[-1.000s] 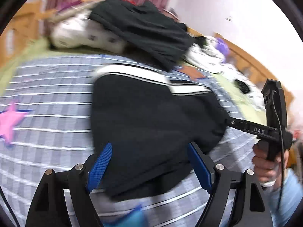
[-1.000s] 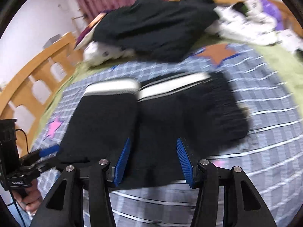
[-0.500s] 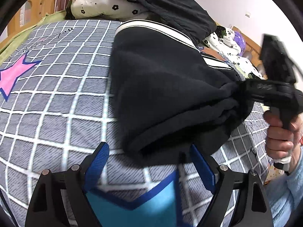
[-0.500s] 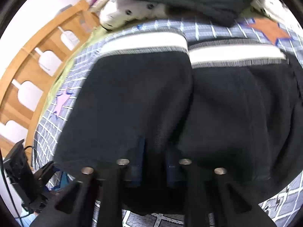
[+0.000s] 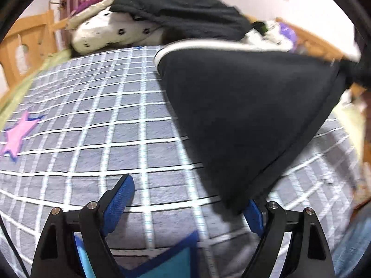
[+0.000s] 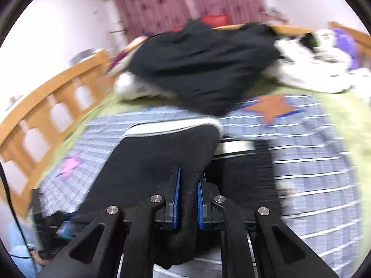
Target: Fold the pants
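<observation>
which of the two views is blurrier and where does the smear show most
Right wrist view is blurrier: the dark clothes pile, bed rail and checked bedspread streak sideways, while the right gripper stays sharp. Left wrist view: grid lines crisp centrally, smear at the pants waistband and right edge.

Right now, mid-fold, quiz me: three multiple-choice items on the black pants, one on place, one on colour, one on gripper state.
1. Where does the pile of dark clothes lie?
A. beyond the black pants with a white waistband
B. under the left gripper
C. on the floor

2. What colour is the star patch right of the pants on the checked grey bedcover?
A. green
B. orange
C. white

3. How is the right gripper?
A. wide open
B. out of view
C. closing on pants fabric

Answers: 1 A, the pile sits at the far end of the bed. 2 B, it shows orange with blue edging. 3 C, black cloth fills the gap between its blue pads.
</observation>
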`<action>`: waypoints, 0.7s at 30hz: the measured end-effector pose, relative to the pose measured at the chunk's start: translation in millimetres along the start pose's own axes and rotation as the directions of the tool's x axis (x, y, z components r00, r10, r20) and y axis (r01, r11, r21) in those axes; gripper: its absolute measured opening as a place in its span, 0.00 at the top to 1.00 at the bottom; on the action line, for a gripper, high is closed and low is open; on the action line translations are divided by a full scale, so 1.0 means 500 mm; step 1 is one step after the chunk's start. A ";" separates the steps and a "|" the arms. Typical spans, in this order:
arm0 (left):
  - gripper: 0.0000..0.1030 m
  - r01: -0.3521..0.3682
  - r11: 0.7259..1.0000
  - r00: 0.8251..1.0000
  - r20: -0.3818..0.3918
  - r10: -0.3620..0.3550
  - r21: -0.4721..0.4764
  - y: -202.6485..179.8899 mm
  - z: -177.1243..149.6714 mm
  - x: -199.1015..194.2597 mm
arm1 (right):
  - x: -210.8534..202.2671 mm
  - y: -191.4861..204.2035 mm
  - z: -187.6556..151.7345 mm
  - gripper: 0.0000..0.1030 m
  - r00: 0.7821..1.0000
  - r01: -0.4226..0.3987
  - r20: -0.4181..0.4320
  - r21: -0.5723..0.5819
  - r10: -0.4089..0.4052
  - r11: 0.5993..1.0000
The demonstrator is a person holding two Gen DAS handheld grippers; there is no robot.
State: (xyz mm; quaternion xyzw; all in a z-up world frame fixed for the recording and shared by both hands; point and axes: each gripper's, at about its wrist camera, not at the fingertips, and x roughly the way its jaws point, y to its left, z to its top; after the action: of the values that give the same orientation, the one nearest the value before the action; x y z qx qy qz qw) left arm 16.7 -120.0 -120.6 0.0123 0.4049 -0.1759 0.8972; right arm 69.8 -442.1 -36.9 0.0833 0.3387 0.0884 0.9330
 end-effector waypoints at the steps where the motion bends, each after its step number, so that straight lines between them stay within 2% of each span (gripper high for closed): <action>1: 0.16 0.057 0.998 0.998 0.001 -0.057 -0.004 -0.001 0.001 -0.004 | -0.006 -0.044 -0.005 0.89 0.999 0.046 -0.005 0.028 -0.046 0.999; 2: 0.16 0.087 0.996 0.996 -0.008 -0.087 -0.002 -0.007 0.001 -0.003 | -0.005 -0.078 -0.013 0.89 0.998 0.065 -0.025 0.054 -0.064 0.996; 4: 0.16 0.096 0.995 0.995 -0.015 -0.096 0.026 -0.022 -0.001 0.001 | 0.015 -0.130 -0.040 0.89 0.990 0.116 -0.093 0.083 -0.108 0.990; 5: 0.16 0.103 0.994 0.995 -0.016 -0.103 0.036 -0.026 -0.003 0.002 | 0.041 -0.150 -0.064 0.90 0.973 0.188 -0.149 0.062 -0.178 0.980; 8: 0.17 0.143 0.989 0.989 -0.049 -0.141 0.046 -0.035 -0.002 0.004 | 0.083 -0.156 -0.104 0.91 0.928 0.303 -0.217 -0.031 -0.303 0.952; 10: 0.17 0.180 0.983 0.984 -0.026 -0.179 0.049 -0.032 0.003 -0.016 | 0.067 -0.158 -0.108 0.90 0.918 0.318 -0.221 -0.085 -0.329 0.944; 13: 0.17 0.217 0.975 0.976 0.019 -0.218 0.039 -0.029 0.017 -0.064 | 0.008 -0.148 -0.102 0.86 0.937 0.306 -0.154 -0.069 -0.313 0.950; 15: 0.17 0.198 0.980 0.979 0.048 -0.200 0.030 -0.028 0.040 -0.073 | -0.033 -0.128 -0.094 0.75 0.957 0.275 -0.075 -0.059 -0.279 0.960; 17: 0.17 0.143 0.989 0.989 0.036 -0.144 0.033 -0.041 0.070 -0.063 | -0.045 -0.104 -0.090 0.72 0.975 0.218 -0.029 -0.066 -0.221 0.974; 18: 0.17 0.091 0.995 0.996 0.014 -0.091 0.037 -0.051 0.093 -0.047 | -0.035 -0.088 -0.085 0.72 0.978 0.205 -0.030 -0.077 -0.208 0.976; 20: 0.17 0.062 0.997 0.998 -0.003 -0.061 0.052 -0.061 0.113 -0.022 | -0.007 -0.065 -0.081 0.72 0.977 0.196 -0.059 -0.112 -0.204 0.974; 21: 0.18 0.008 0.998 1.000 -0.027 -0.006 0.066 -0.068 0.115 0.005 | 0.017 -0.060 -0.085 0.72 0.972 0.204 -0.088 -0.140 -0.218 0.969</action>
State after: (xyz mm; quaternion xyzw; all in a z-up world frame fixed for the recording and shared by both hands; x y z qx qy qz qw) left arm 49.0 -162.0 -79.7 0.0431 0.4108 -0.1921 0.8902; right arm 51.7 -465.1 -80.6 -0.0189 0.3866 0.0146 0.9219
